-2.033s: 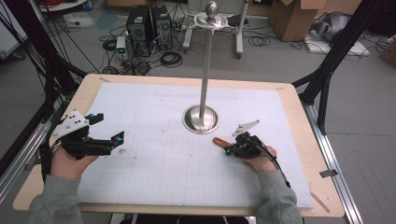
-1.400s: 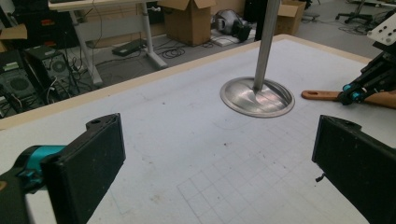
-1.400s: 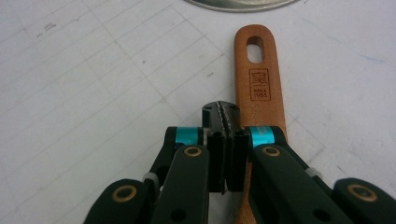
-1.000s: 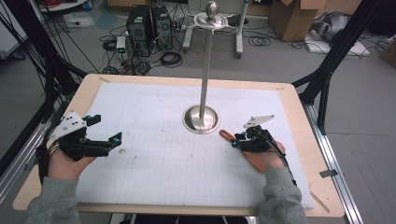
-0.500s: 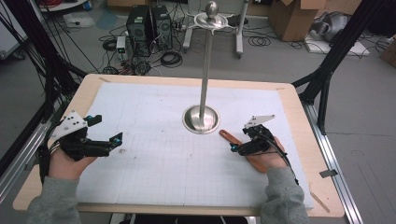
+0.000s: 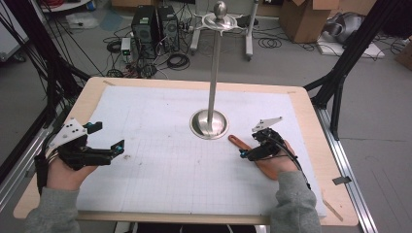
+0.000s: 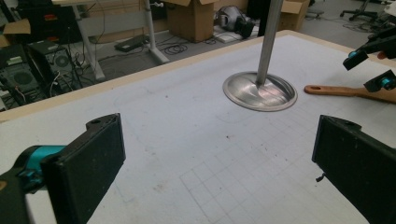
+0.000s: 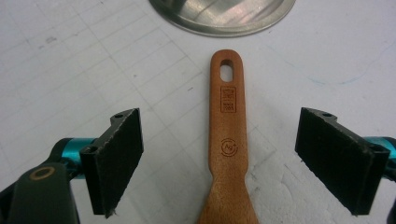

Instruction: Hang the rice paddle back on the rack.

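Note:
A wooden spatula (image 6: 238, 142) lies on the white gridded paper, its holed handle end pointing at the stand's round metal base (image 6: 209, 123). In the right gripper view the spatula's handle (image 8: 228, 116) runs up the middle between my right gripper's (image 8: 219, 154) two pads, which stand well clear of it on both sides. These jaws have just been opening and are open around the handle. At the table's left, my left gripper (image 6: 108, 136) hovers open over bare paper (image 7: 219, 158) with nothing between its pads.
A tall metal pole with a ball top rises from the base (image 7: 259, 91) at the table's centre. The paper sheet covers a wooden table (image 6: 311, 121) with black frame struts at both sides. Boxes, computers and cables lie on the floor beyond.
Two seconds ago the right hand and the spatula's handle end sat slightly lower and further left; both shifted toward the right. Over the last second the hands stay put. The left gripper is unchanged.

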Tool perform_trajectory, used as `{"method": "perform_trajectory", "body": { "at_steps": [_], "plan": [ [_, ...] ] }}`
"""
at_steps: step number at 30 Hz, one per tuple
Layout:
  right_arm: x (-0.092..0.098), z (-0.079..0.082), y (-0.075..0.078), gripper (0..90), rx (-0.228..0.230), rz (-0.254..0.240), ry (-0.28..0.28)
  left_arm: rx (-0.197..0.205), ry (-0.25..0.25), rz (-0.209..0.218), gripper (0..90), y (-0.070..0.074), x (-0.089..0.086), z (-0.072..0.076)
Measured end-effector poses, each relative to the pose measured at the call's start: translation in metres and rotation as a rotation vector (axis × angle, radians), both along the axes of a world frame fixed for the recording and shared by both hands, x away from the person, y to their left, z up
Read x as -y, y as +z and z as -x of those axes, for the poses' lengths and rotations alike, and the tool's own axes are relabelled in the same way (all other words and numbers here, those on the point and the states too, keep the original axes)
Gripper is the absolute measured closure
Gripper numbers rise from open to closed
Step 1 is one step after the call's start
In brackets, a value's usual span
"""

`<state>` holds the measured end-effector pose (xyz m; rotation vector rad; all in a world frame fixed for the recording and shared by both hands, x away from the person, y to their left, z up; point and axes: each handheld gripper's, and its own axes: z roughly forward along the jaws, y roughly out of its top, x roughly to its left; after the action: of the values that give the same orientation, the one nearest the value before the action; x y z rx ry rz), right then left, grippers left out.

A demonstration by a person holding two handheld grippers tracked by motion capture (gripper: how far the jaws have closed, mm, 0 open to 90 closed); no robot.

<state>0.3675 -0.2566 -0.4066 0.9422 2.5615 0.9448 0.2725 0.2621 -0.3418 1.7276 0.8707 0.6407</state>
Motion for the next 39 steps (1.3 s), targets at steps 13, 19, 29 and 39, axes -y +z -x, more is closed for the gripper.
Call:
{"method": "perform_trajectory", "body": {
  "at_steps": [13,19,29,39],
  "plan": [
    [-0.005,-0.013,-0.012,15.0,-0.029,0.022,-0.015,-0.01,0.015,-0.008,3.0,-0.003,-0.004,0.007],
    [-0.007,-0.017,-0.015,15.5,-0.036,0.024,-0.018,-0.012,0.028,-0.013,3.0,-0.004,-0.008,0.011],
    [-0.01,-0.021,-0.018,19.4,-0.06,0.051,-0.026,-0.009,0.037,-0.009,3.0,-0.003,-0.012,0.014],
    [-0.009,-0.02,-0.018,28.1,-0.089,0.071,-0.024,-0.017,0.031,-0.015,3.0,-0.005,-0.01,0.012]
  ]
}}
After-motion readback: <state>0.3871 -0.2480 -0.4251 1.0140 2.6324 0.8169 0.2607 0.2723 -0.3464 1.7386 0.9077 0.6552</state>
